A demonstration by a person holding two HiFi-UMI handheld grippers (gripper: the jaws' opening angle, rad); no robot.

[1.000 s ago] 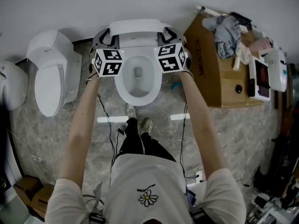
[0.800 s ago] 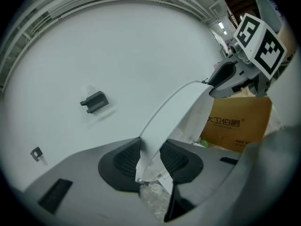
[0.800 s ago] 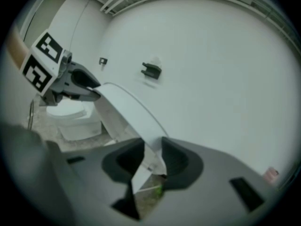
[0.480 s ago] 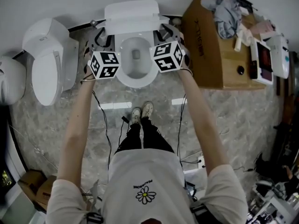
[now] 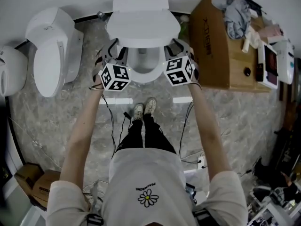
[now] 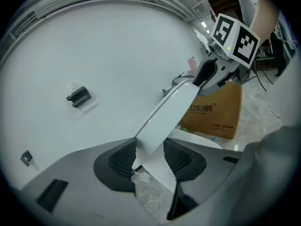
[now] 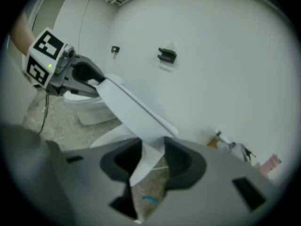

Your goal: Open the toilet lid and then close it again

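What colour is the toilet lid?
The lid is white, clearest in the head view.

**Both grippers clamped on the lid's front edge**

Both arms reach straight out ahead, left arm (image 5: 82,135) and right arm (image 5: 207,131) near parallel, wrists tipped down. The left gripper (image 5: 117,53) and right gripper (image 5: 174,48) sit side by side, level with each other. Each set of jaws has just been opening, yet the toilet lid (image 5: 141,25) fills the gap and both pads press on its edge.
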